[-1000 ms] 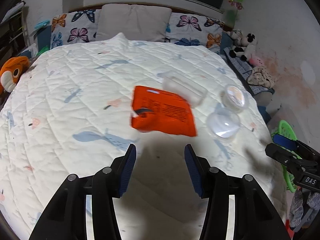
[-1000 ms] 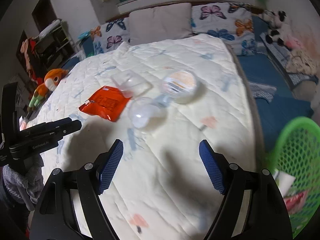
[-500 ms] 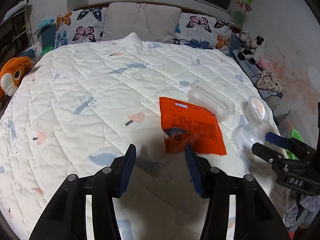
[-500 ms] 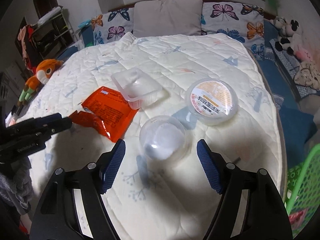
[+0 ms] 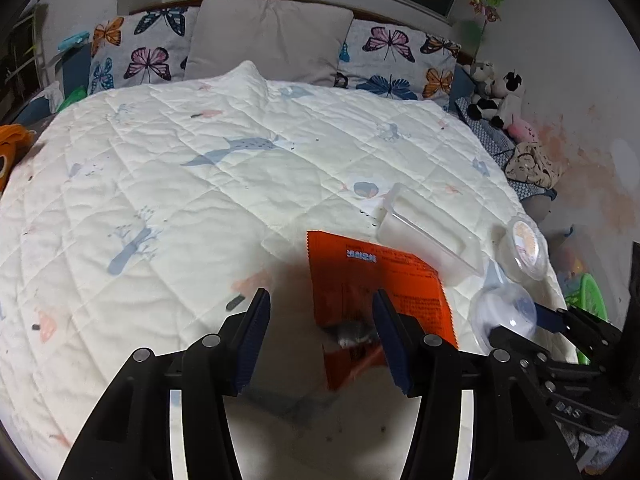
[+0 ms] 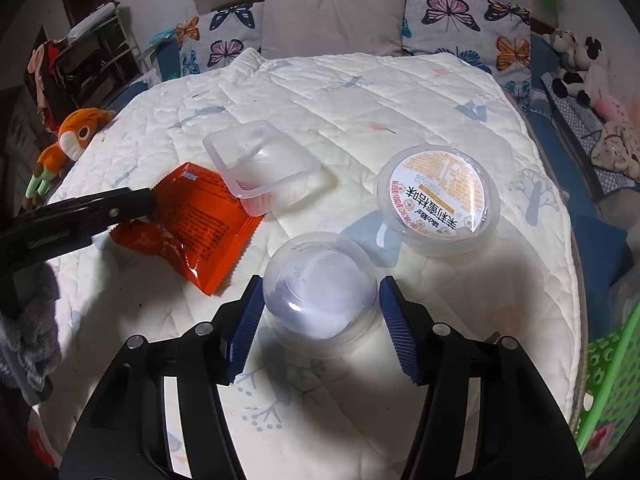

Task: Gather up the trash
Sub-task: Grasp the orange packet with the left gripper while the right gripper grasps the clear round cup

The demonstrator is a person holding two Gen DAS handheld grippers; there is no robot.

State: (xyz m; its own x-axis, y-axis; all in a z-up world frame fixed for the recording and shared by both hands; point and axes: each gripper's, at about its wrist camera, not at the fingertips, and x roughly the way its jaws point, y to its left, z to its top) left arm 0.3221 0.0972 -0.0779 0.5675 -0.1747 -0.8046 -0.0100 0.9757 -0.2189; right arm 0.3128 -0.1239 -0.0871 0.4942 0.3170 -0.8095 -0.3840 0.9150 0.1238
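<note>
on the quilted bed (image 6: 360, 92) our right gripper (image 6: 320, 316), jaws just closing, brackets a light, crushable clear dome lid (image 6: 320, 292); left gripper (image 5: 320, 344) gapes over the orange wrapper (image 5: 372, 280).

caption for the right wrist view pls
Right gripper closing around a clear dome lid on the quilt.

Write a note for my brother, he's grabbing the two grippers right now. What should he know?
Left gripper: open, its fingers either side of the torn end of the orange wrapper, not pinching yet.
Right gripper: fingers have just been closing around the clear dome cup; no firm squeeze seen yet.
Also on the quilt: clear tray and round labelled tub.
Green basket sits off the bed's right side.
Done: nothing lifted yet.
Left: grab all four pieces, likely drop them in the basket.
</note>
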